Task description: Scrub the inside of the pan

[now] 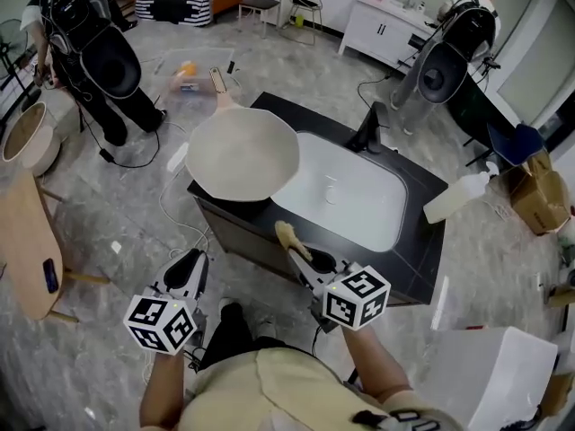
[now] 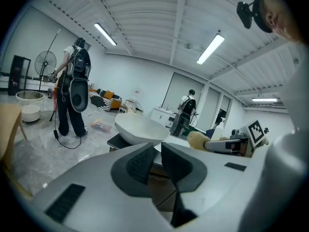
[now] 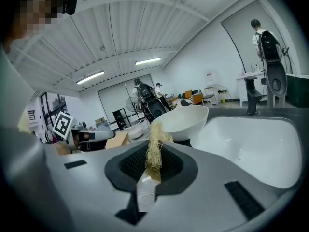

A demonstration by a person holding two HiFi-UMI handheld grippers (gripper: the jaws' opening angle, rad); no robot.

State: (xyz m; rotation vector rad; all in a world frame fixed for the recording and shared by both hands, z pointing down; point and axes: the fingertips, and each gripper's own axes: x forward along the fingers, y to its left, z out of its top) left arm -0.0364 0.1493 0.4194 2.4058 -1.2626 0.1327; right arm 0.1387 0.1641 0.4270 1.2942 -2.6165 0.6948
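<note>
The white pan (image 1: 241, 155) rests on the left end of the black counter (image 1: 422, 259), its wooden handle (image 1: 218, 81) pointing away from me. It also shows ahead in the left gripper view as the pan (image 2: 140, 128) and in the right gripper view as the pan (image 3: 186, 122). My right gripper (image 1: 301, 259) is shut on a yellowish fibrous scrubber (image 1: 292, 238), held over the counter's front edge, short of the pan. The scrubber (image 3: 154, 149) stands up between the pads. My left gripper (image 1: 186, 268) hangs lower left, off the counter, jaws shut with nothing in them (image 2: 157, 151).
A white sink (image 1: 346, 196) lies right of the pan, with a black faucet (image 1: 370, 128) behind it. A white bottle (image 1: 456, 196) lies at the counter's right end. A wooden table (image 1: 22, 241) stands at left. People stand at the far left and far right.
</note>
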